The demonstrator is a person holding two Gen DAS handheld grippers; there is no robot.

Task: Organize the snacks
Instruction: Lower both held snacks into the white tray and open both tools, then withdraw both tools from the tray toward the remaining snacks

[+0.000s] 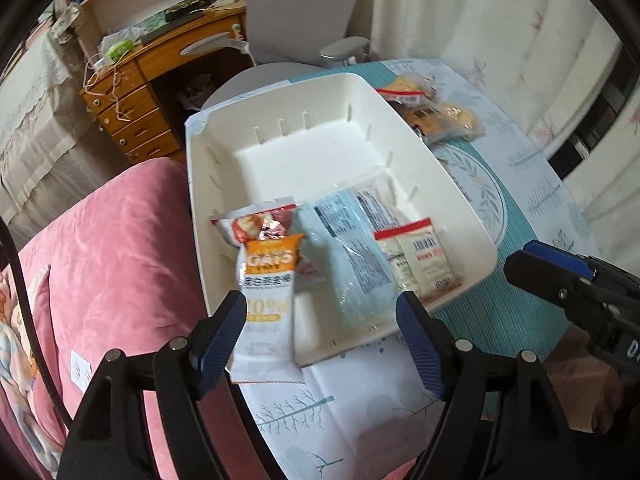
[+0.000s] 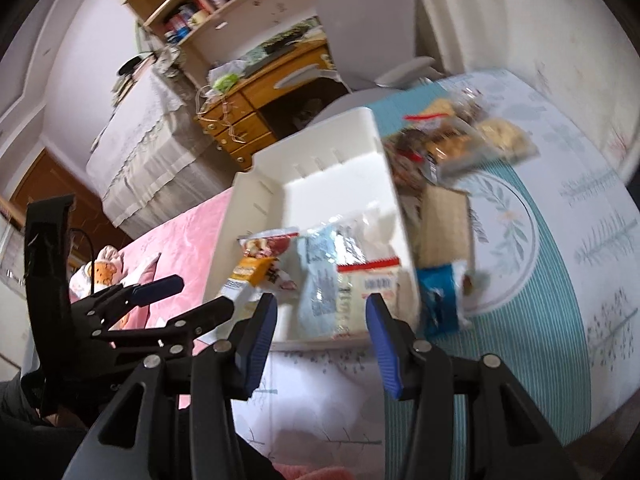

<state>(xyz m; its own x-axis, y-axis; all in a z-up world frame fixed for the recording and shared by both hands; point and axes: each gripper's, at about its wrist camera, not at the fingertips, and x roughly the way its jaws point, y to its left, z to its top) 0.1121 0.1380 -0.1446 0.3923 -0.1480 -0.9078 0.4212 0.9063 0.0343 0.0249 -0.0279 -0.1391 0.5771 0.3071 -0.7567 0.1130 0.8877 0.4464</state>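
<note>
1. The left gripper [image 1: 320, 340] has its jaws wide apart; the oat bar packet [image 1: 266, 312] leans on the left pad [image 1: 222, 340], and the other pad does not touch it.
2. The right gripper [image 2: 320, 344] also stands open, with nothing between its blue pads.
3. The tablecloth [image 1: 520, 216] is white and teal with leaf drawings.
4. The white tray [image 1: 320, 136] sits on it; at its near end lie a red-white pouch [image 1: 256, 226], a pale blue packet [image 1: 352, 264] and a red-topped sachet [image 1: 416, 256].
5. The oat packet, orange above and white below, hangs over the near rim.
6. More snacks [image 1: 436, 112] lie beyond the tray.
7. A pink sofa [image 1: 104, 260], a wooden desk [image 1: 136, 120] and a grey chair [image 1: 304, 12] stand behind.
</note>
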